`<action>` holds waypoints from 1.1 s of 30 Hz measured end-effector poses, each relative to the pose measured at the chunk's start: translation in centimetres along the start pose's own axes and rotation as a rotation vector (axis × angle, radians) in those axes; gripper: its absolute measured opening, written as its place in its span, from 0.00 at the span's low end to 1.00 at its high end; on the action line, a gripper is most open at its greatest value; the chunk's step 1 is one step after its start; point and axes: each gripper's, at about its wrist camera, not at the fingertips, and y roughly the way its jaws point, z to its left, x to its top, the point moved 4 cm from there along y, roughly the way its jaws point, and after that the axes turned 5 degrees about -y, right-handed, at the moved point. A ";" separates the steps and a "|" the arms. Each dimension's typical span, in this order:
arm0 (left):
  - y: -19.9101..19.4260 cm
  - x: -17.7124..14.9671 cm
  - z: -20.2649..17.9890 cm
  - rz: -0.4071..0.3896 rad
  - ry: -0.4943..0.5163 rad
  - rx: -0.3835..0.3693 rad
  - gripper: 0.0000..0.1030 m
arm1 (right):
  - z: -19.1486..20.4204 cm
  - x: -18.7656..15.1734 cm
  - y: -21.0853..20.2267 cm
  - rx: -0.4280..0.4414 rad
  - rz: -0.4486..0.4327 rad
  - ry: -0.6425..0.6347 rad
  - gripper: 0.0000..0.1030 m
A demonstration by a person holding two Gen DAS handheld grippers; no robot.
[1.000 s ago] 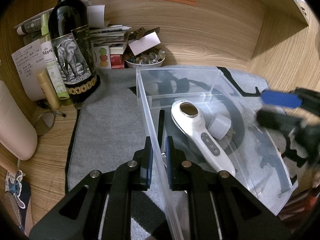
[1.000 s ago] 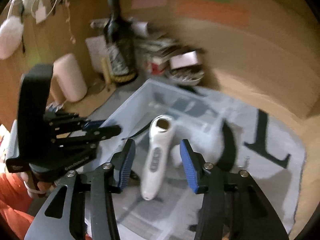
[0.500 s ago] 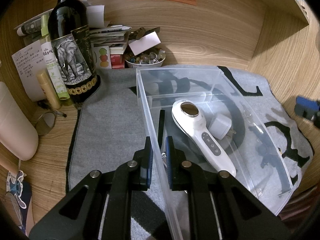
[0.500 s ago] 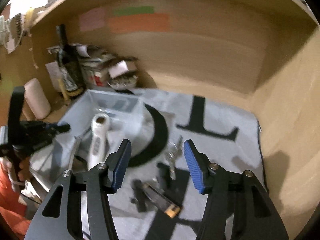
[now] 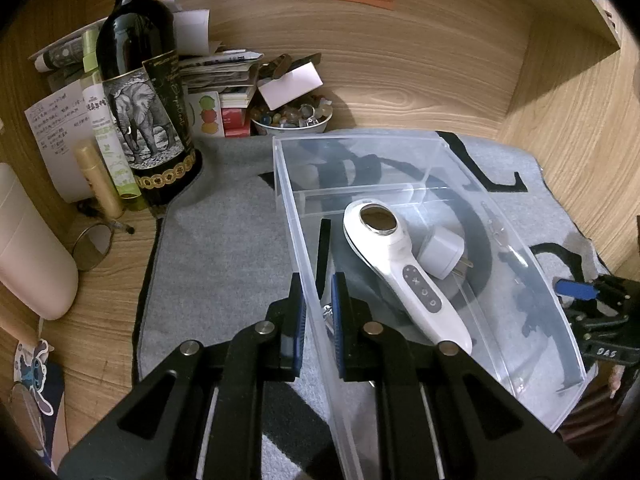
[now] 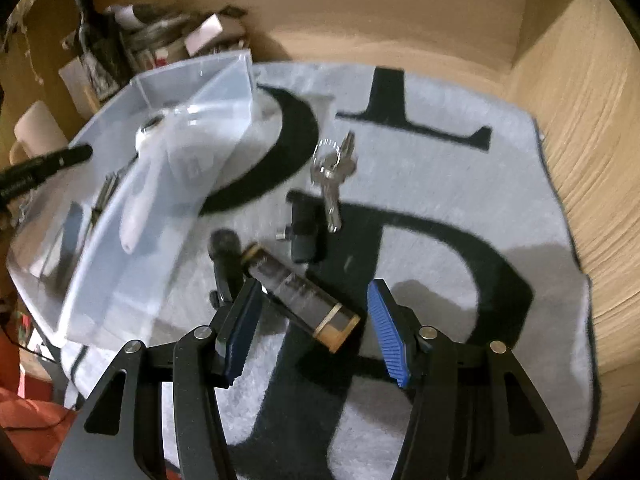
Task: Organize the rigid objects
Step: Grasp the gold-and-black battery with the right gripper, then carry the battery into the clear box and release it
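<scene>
A clear plastic bin (image 5: 400, 152) lies on a grey mat. It holds a white handheld device (image 5: 404, 268) and a white plug adapter (image 5: 442, 252). My left gripper (image 5: 318, 312) is shut on the bin's left wall. In the right wrist view the bin (image 6: 120, 240) is at the left. My right gripper (image 6: 316, 332) is open, just above a dark tube with gold bands (image 6: 300, 292). A bunch of keys (image 6: 334, 168), a small black adapter (image 6: 306, 230) and a black clip-like object (image 6: 226, 264) lie on the mat beyond it.
A wine bottle (image 5: 140, 92), smaller bottles, papers and a bowl of beads (image 5: 292, 118) crowd the back left. A pink cylinder (image 5: 28, 248) and a small mirror (image 5: 92, 246) lie at the left. Wooden walls close the back and the right.
My right gripper has swung away from the bin, right and down over the mat, and now hovers over the dark tube. The left gripper and the bin have not moved.
</scene>
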 end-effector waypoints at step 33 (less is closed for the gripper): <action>0.0 0.0 0.0 0.001 0.001 0.001 0.11 | 2.3 6.1 -5.6 0.033 -0.268 -0.049 0.21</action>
